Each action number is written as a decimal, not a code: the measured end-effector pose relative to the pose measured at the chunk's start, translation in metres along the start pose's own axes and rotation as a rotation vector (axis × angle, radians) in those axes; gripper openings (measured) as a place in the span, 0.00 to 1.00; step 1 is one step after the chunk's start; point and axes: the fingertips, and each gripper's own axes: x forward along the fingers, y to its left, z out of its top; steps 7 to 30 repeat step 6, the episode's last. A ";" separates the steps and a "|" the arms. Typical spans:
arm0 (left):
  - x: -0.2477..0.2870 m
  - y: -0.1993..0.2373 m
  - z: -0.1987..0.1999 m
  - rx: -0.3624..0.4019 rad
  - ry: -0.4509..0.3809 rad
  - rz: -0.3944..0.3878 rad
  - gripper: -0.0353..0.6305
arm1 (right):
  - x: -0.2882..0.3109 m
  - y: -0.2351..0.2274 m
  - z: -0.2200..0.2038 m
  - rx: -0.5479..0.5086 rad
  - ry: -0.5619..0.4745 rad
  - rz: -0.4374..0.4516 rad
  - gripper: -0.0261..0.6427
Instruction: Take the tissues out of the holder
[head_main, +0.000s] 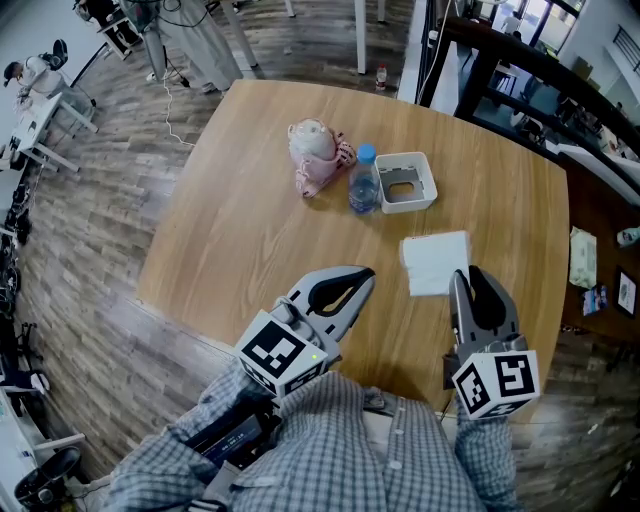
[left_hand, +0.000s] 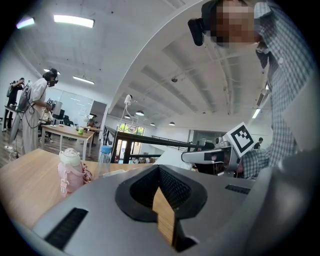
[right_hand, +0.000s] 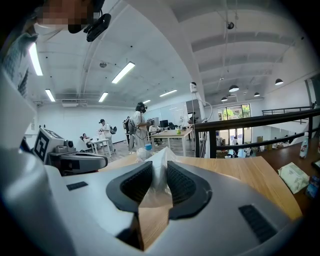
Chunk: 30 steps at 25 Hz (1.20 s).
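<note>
A white tissue stack (head_main: 434, 260) lies flat on the wooden table (head_main: 250, 230), outside the white square holder (head_main: 428, 182) further back. My right gripper (head_main: 462, 276) sits at the stack's near right corner. In the right gripper view its pads are shut on a thin white tissue (right_hand: 161, 172) that fills the gap of the right gripper (right_hand: 159, 167). My left gripper (head_main: 364, 275) hovers over bare table to the left of the stack, jaws shut with nothing in them; the left gripper (left_hand: 159, 172) shows only wood behind its closed tips.
A clear water bottle with a blue cap (head_main: 363, 180) stands right beside the holder, and a pink pouch-like bottle (head_main: 318, 155) to its left. The table's right edge runs close to the tissues. People and desks stand far off in the room.
</note>
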 end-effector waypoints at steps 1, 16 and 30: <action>0.000 0.000 0.000 -0.001 0.001 0.001 0.06 | 0.000 0.000 0.000 0.002 0.001 -0.002 0.19; -0.002 0.002 -0.003 -0.018 0.038 0.014 0.06 | 0.001 0.002 0.000 -0.004 -0.003 0.005 0.19; -0.002 0.002 -0.003 -0.018 0.038 0.014 0.06 | 0.001 0.002 0.000 -0.004 -0.003 0.005 0.19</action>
